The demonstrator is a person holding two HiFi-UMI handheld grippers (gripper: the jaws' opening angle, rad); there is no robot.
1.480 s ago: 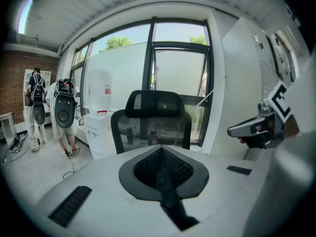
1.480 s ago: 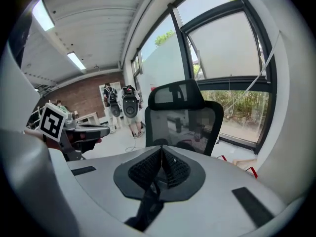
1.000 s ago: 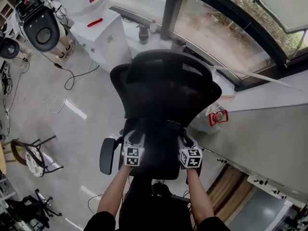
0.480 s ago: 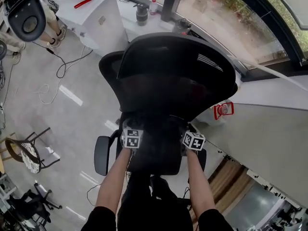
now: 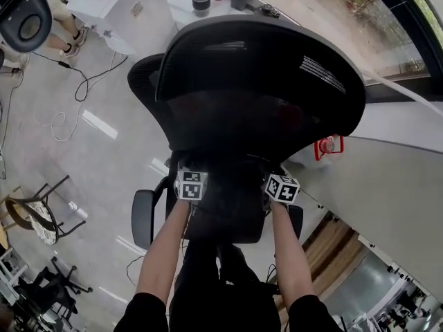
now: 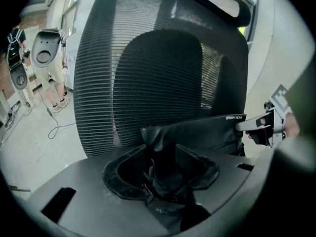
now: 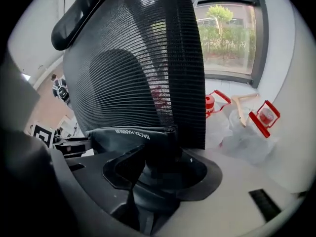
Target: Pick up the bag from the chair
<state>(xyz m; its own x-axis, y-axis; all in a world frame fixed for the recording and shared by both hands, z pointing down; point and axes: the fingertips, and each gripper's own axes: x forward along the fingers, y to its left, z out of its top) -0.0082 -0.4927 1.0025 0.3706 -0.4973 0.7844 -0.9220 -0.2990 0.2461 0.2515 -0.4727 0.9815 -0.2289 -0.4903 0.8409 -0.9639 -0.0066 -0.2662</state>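
Note:
A black bag hangs stretched between my two grippers in front of the black mesh chair. In the head view my left gripper and right gripper sit at the bag's two top corners, just under the chair back. In the left gripper view the jaws are shut on bunched black fabric, and the bag's top edge runs right to the other gripper. In the right gripper view the jaws pinch the other corner of the bag. The seat is hidden under the bag.
The chair's left armrest juts out beside my left arm. A white cabinet stands at the back left, with cables on the floor. A red-and-clear item lies by the white ledge at right. A metal frame stands far left.
The chair back has come closer and now fills more of the head view. Both grippers have kept their hold on the bag and sit higher against the chair.

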